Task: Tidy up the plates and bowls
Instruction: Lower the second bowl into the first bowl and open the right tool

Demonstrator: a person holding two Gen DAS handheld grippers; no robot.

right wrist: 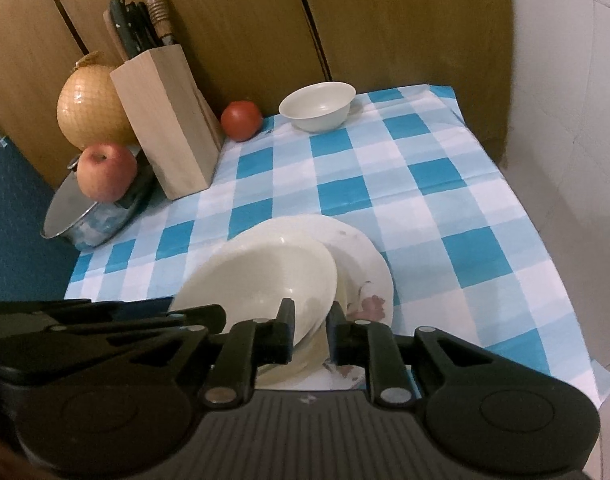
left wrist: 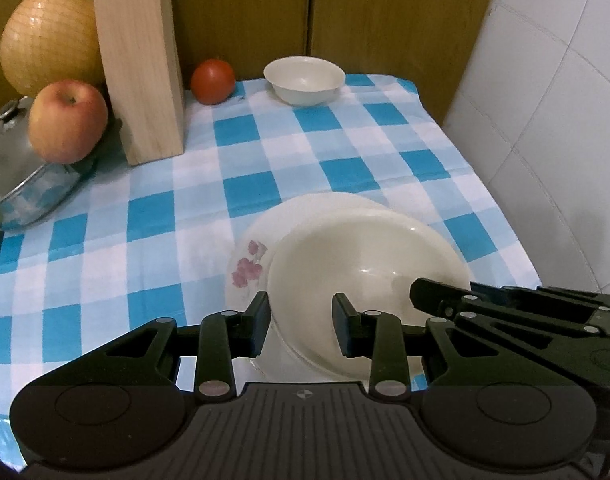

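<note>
**A:** Okay, nearest first. In the left wrist view the left claw sits at the bottom middle, partly open, with the near rim of the cream deep plate between its pads. One pad is outside the rim, the other inside the basin. I can't tell if they actually press, there looks to be a gap. The right claw in its own view straddles the same plate's rim at lower centre, jaws narrow but not quite closed on it. Can't call that a firm grip either.

**B:** So which step is this?

**A:** My guess is stacking. The deep plate lies tilted and off-centre on the flowered plate, which rests on the checked cloth of the tabletop. It looks like it's being set down or about to be let go. The next move probably calls for nudging it flat and centred, then backing both claws off the rim without dragging it.

**B:** Then what?

**A:** Likely the small white bowl, upper middle of the frame, well apart from the stack.

**B:** Count?

**A:** Two plates, one bowl. Off-task: one tomato, one apple on one pot lid, one netted pomelo, one knife block, all upper left.
</note>
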